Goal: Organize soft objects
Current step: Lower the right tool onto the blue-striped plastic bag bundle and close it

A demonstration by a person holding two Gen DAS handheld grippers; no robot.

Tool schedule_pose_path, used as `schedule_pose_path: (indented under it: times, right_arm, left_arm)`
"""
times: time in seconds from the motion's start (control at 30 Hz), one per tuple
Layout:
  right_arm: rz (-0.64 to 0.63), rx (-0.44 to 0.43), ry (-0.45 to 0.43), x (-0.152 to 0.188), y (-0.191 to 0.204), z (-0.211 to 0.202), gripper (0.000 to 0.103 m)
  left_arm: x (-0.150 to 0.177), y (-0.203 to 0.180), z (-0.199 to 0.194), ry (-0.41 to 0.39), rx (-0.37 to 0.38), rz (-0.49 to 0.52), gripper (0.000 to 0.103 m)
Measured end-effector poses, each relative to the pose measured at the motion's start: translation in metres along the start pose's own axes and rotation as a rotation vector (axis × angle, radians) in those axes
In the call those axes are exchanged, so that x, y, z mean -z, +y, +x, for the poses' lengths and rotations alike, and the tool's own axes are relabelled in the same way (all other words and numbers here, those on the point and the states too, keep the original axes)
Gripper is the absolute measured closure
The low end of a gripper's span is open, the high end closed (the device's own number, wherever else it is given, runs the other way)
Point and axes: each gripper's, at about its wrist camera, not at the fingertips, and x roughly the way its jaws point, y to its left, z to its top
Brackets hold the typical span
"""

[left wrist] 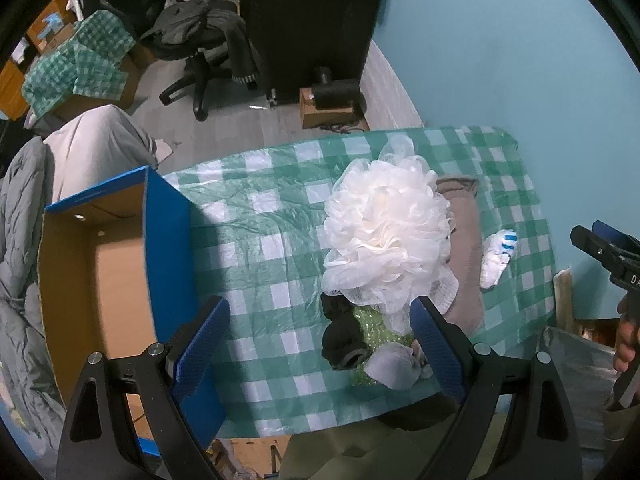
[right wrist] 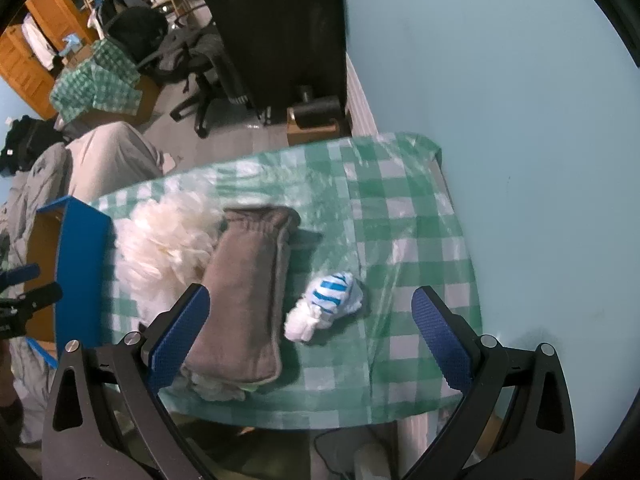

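I hold both tools above the near edge of a table covered with a green-and-white checked cloth [left wrist: 280, 216], and neither grips anything. My left gripper [left wrist: 320, 348] has its blue-padded fingers spread wide apart, hanging over the near middle of the table; between and just beyond them lies a small heap of soft things. The biggest is a white mesh bath pouf [left wrist: 386, 236], which rests partly on a folded grey-brown towel [left wrist: 466, 248] to its right. Just nearer than the pouf sits a rolled black sock [left wrist: 342, 336], touching a glittery green cloth [left wrist: 370, 320], and at the near right of that heap lies a crumpled white piece [left wrist: 394, 366] that I cannot identify further. Well right of the pouf, past the towel, a white sock with blue stripes [left wrist: 498, 256] lies alone on the cloth. At the left end of the table stands an open cardboard box [left wrist: 116, 264] with blue outer walls, its flap raised just beside the table's left edge. My right gripper [right wrist: 310, 336] is likewise open, fingers far apart, held over the near right part of the table; the striped sock lies between its fingers and a little beyond them, apart from both pads, and the towel runs under its left finger [right wrist: 180, 336]. In the left view the right tool shows at the far right edge, with my hand [left wrist: 628, 336] around its handle.
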Motion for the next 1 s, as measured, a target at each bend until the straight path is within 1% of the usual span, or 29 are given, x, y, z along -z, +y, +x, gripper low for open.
schedule_pose_path:
  times: [0.23,0.37,0.57,0.67,0.8,0.93,0.97,1.0]
  right_arm:
    - [-0.007,0.0,0.049,0.01,-0.01,0.037,0.003]
    - [-0.014,-0.004,0.081,0.016,-0.01,0.059,0.004]
    - [-0.014,0.005,0.141,0.024,-0.011,0.091,0.004]
    - [-0.01,0.018,0.161,0.029,-0.011,0.105,0.009]
    - [-0.001,0.023,0.188,0.032,-0.016,0.117,0.01]
    - [0.003,0.031,0.194,0.031,-0.021,0.123,0.01]
    - [0.003,0.032,0.195,0.031,-0.022,0.124,0.011]
    - [0.002,0.034,0.197,0.031,-0.022,0.125,0.014]
  left_arm:
    - [-0.006,-0.013,0.022,0.024,-0.002,0.009,0.01]
    - [-0.007,-0.019,0.029,0.017,-0.002,0.014,0.01]
    - [-0.013,-0.025,0.043,0.039,0.019,0.005,0.01]
    - [-0.017,-0.027,0.051,0.051,0.017,0.001,0.01]
    - [-0.021,-0.033,0.061,0.062,-0.001,0.015,0.01]
    - [-0.025,-0.04,0.068,0.069,-0.007,0.037,0.01]
    - [-0.026,-0.041,0.069,0.072,-0.01,0.037,0.01]
    - [-0.028,-0.043,0.07,0.074,-0.008,0.037,0.01]
